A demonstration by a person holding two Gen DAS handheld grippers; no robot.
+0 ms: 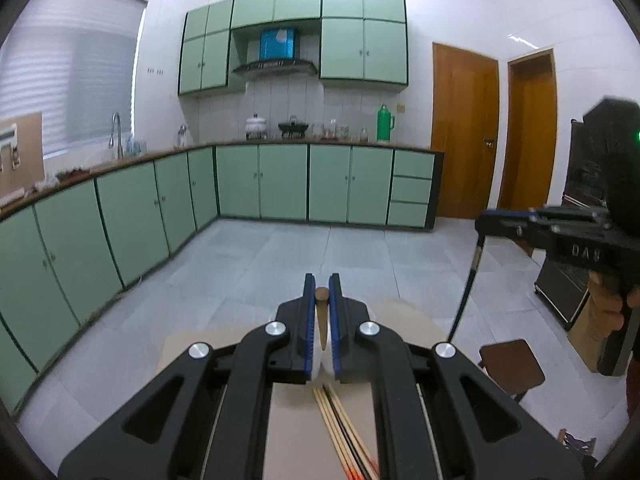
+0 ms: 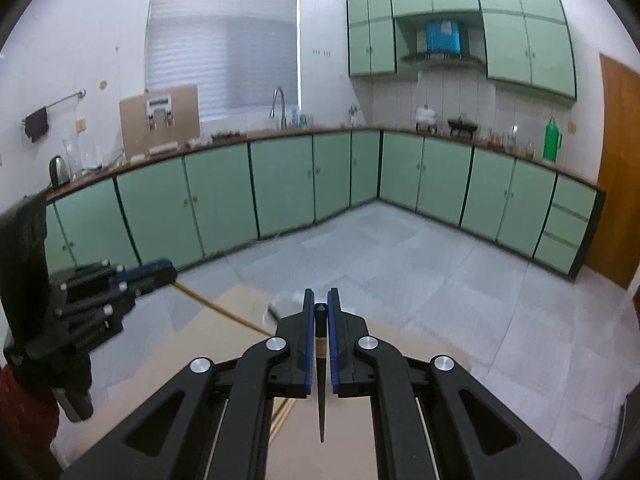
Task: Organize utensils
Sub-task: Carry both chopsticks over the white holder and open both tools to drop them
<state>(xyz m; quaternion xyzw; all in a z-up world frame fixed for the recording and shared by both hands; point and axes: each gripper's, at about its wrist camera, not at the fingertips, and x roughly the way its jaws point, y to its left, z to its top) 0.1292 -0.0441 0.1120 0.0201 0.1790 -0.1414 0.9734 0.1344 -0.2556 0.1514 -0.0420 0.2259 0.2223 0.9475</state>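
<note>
My left gripper [image 1: 322,280] is shut on a light wooden chopstick [image 1: 322,316], which hangs with its thick brown end up between the blue pads. Under it, several more chopsticks [image 1: 342,428], wooden and black, lie bundled on the beige table [image 1: 292,440]. My right gripper [image 2: 320,294] is shut on a black chopstick [image 2: 321,400] that tapers toward the camera. Each wrist view shows the other tool: the right gripper [image 1: 484,220] with the black chopstick [image 1: 466,288] dangling, and the left gripper [image 2: 170,270] with the wooden chopstick [image 2: 224,312] slanting down. A blurred white object [image 2: 280,304] sits on the table beyond.
Both grippers are raised above the table [image 2: 248,360] in a kitchen. Green cabinets [image 1: 280,180] line the far walls, and grey tiled floor [image 1: 300,256] lies between. A brown stool [image 1: 512,364] stands at the table's right. A person's hand [image 1: 608,304] holds the right tool.
</note>
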